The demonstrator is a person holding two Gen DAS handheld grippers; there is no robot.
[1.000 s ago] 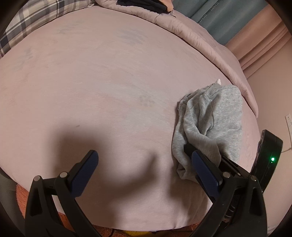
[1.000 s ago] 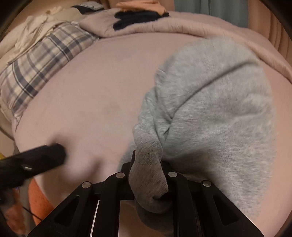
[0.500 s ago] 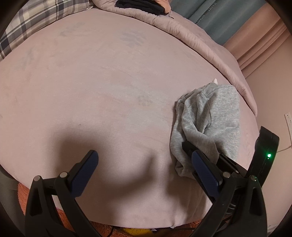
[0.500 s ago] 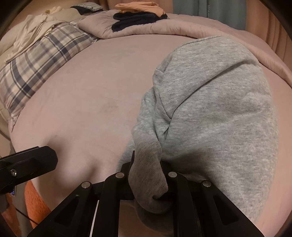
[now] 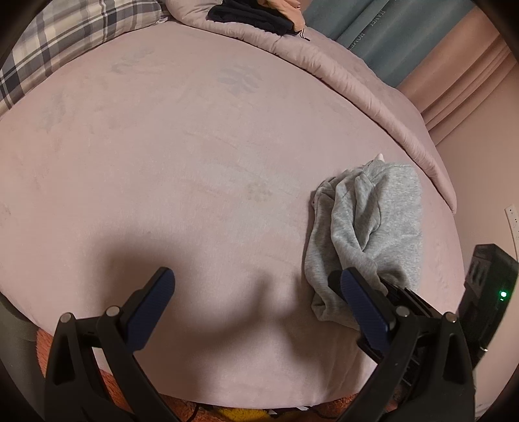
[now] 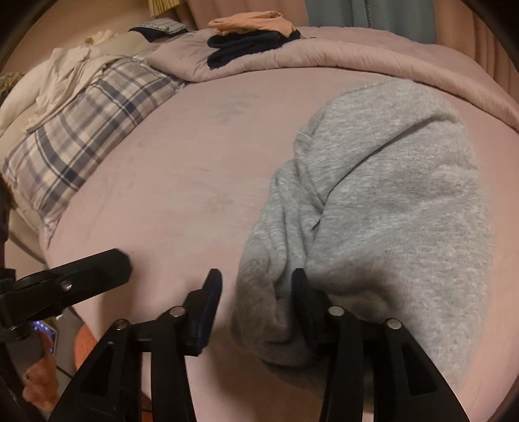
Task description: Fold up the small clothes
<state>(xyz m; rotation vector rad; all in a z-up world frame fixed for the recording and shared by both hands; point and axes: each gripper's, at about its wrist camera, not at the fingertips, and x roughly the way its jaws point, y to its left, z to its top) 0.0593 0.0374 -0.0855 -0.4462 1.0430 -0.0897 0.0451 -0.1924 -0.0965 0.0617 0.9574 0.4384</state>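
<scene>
Right gripper (image 6: 256, 292): its fingers (image 6: 211, 292) are standing apart, having just been opening, and a bunched fold of the grey garment (image 6: 389, 211) is lying between them, resting against the inner face of the right-hand finger while a gap of bedsheet is showing beside the left-hand finger; the pads are no longer pinching the cloth. From that fold the garment is spreading forward and to the right of the fingers as a crumpled, partly doubled heap on the pink bed (image 6: 181, 181), its far edge lying near the rolled pink duvet (image 6: 373, 61). Left gripper (image 5: 256, 282): its fingers (image 5: 155, 292) are standing wide apart with nothing between them, hovering over bare sheet and casting a shadow on it; the grey garment (image 5: 373, 220) is lying just beyond and to the right of its right-hand finger, with the right gripper's black body showing behind that finger. Farther out, ahead and to the left of both pairs of fingers, a plaid pillow (image 6: 87, 130) is lying at the bed's edge, with pale crumpled cloth (image 6: 65, 74) behind it. Straight ahead, on the duvet, dark folded clothes (image 6: 246, 45) are sitting under a peach-coloured piece (image 6: 253, 22). A teal curtain (image 5: 382, 35) is hanging beyond the duvet.
</scene>
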